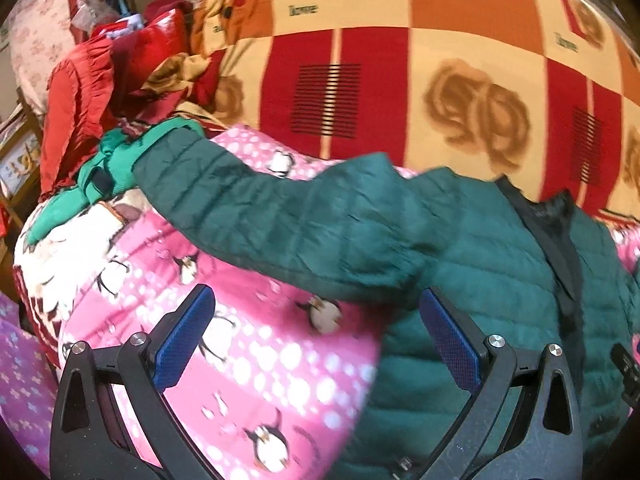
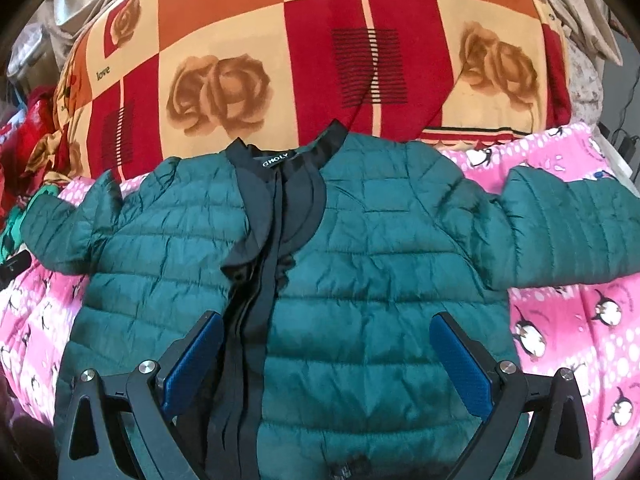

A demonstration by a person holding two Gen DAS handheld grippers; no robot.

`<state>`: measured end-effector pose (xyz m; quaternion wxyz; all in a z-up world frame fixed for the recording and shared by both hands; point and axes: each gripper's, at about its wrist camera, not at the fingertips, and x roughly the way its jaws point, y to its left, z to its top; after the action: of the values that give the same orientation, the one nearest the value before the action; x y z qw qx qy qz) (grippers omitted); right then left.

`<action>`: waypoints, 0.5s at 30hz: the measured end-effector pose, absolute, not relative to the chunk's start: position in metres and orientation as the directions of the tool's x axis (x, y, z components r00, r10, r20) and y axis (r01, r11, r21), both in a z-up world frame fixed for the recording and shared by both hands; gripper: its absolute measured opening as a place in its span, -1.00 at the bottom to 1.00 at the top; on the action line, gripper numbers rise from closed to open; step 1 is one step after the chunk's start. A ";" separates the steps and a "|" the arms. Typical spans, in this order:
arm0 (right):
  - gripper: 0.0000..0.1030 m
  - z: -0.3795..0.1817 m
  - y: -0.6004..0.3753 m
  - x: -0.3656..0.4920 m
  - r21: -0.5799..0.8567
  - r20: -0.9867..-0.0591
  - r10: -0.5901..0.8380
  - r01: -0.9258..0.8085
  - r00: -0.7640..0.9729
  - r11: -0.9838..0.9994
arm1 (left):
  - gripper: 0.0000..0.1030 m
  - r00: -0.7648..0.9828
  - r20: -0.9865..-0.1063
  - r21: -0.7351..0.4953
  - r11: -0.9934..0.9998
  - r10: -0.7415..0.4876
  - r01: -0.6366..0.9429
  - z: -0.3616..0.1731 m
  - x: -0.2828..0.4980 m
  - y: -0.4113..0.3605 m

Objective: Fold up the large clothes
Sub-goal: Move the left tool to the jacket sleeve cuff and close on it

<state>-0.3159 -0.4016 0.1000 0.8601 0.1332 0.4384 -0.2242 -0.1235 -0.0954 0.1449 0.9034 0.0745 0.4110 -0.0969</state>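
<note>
Penguin blanket (image 2: 580,320), rose quilt (image 2: 280,40), red clothes (image 1: 80,100)

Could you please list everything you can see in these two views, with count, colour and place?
Quilted jacket: one, dark green with black collar and placket, spread flat, sleeves out.
Penguin blanket: one, pink, under the jacket.
Rose-pattern blanket: one, red, orange and cream, behind the jacket.
Red clothes pile: several, red, far left.
Bright green garment: one, by the left sleeve's cuff.
Left gripper: one, black with blue pads, open.
Right gripper: one, same colours, open above the jacket.
</note>
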 end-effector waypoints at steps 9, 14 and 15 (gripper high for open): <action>0.99 0.071 -0.420 -0.289 0.074 -0.836 -0.230 0.517 0.499 0.853 | 0.99 0.619 -0.783 0.035 0.990 -0.057 0.136 0.115 -0.057 -0.055; 0.99 0.054 -0.421 -0.278 0.067 -0.857 -0.209 0.503 0.472 0.862 | 0.99 0.588 -0.805 -0.041 0.996 -0.079 0.077 0.100 -0.018 -0.028; 0.99 0.051 -0.421 -0.277 0.064 -0.859 -0.206 0.499 0.468 0.864 | 0.99 0.590 -0.804 -0.039 0.997 -0.069 0.063 0.099 -0.013 -0.025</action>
<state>-0.2768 -0.4207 0.0515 0.8427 0.1552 0.4712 -0.2093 -0.0128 -0.0250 0.0990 0.8918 -0.0030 0.4510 -0.0371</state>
